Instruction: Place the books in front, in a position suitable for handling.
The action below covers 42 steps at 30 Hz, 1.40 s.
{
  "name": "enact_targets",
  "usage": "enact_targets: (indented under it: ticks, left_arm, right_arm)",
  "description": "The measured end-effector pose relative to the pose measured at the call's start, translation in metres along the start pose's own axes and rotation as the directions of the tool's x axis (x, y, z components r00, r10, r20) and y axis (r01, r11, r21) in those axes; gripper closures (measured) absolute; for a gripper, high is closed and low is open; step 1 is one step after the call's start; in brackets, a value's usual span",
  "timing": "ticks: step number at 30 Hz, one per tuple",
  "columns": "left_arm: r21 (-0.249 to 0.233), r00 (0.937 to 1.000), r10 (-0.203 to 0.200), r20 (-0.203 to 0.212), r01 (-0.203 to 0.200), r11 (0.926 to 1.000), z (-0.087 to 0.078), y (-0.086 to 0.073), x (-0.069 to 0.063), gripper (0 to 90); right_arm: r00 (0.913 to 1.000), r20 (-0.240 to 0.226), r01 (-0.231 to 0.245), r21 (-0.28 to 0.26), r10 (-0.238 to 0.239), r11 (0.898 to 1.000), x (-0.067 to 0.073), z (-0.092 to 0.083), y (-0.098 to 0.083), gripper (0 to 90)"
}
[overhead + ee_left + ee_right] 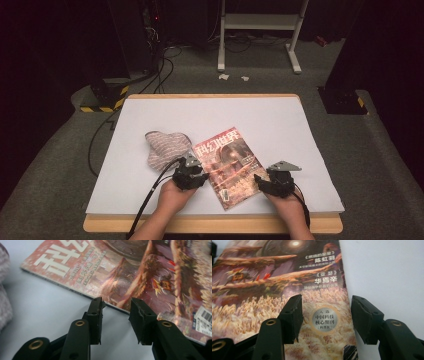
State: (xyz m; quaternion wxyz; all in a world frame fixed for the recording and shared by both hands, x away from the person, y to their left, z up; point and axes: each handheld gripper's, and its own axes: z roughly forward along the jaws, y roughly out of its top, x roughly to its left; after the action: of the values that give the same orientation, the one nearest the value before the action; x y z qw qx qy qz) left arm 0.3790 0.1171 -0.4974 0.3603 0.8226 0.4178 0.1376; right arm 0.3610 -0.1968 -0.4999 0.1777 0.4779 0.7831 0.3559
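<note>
I hold a gripper in each hand over a white table [150,190]. A magazine [229,165] with a reddish cover lies flat near the table's front edge, tilted, between my two hands. My left gripper [192,176] sits at the magazine's nine o'clock edge; its jaws are as far closed as they go, a narrow gap left between them, the tips at the spine edge with nothing pinched. My right gripper [265,183] is at the four o'clock edge, jaws released and straddling that edge. A crumpled grey cloth [166,146] lies at the magazine's ten o'clock, just beside it
</note>
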Motion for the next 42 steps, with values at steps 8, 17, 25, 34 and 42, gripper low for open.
enact_targets:
  ticks: [8, 17, 25, 34, 42]
  left_arm:
    - [-0.038, 0.9984, -0.014, -0.055, 0.012, 0.9992, 0.0, 0.001, 0.005, 61.7]
    - [-0.053, 0.9999, -0.011, 0.001, 0.011, 0.9986, -0.032, -0.027, -0.002, 51.1]
    - [-0.028, 0.999, 0.013, 0.042, -0.011, 0.9995, -0.04, -0.039, -0.007, 39.0]
    - [-0.003, 0.9941, 0.033, 0.103, -0.033, 0.9994, -0.043, -0.049, -0.015, 28.5]
    - [0.013, 0.9943, 0.059, 0.089, -0.06, 0.9981, -0.044, -0.05, -0.023, 27.5]
  right_arm:
    - [1.0, -0.001, -0.002, 0.004, 0.002, 1.0, 0.007, 0.003, 0.002, 43.1]
    - [0.9957, -0.064, 0.067, 0.006, -0.066, 0.998, 0.032, 0.007, 0.003, 43.1]
    - [0.9842, -0.122, 0.13, 0.003, -0.128, 0.992, 0.049, 0.007, 0.002, 42.4]
    - [0.9694, -0.182, 0.173, 0.027, -0.165, 0.985, 0.051, 0.003, -0.001, 30.7]
    - [0.962, -0.204, 0.192, 0.033, -0.181, 0.981, 0.052, 0.002, -0.002, 29.1]
